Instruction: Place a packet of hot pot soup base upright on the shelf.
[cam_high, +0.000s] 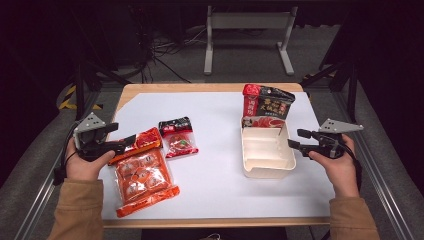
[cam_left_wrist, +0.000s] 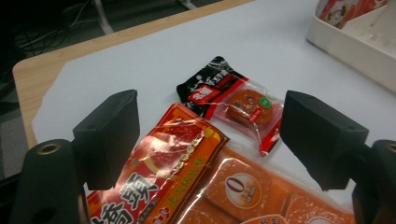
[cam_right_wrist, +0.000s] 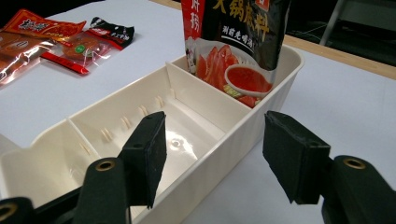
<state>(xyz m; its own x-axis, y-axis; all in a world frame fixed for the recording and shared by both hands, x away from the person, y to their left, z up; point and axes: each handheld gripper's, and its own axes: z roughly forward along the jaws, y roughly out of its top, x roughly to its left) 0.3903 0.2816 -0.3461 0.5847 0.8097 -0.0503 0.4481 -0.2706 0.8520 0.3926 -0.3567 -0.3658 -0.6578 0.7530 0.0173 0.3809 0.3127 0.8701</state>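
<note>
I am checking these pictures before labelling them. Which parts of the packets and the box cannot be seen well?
- Orange packet: in the left gripper view its lower part is cut off by the bottom edge and the left gripper.
- Dark pouch: its top is cut off by the upper edge of the right gripper view; its foot is hidden inside the cream box.
- Small packet: print too small in the high view.
</note>
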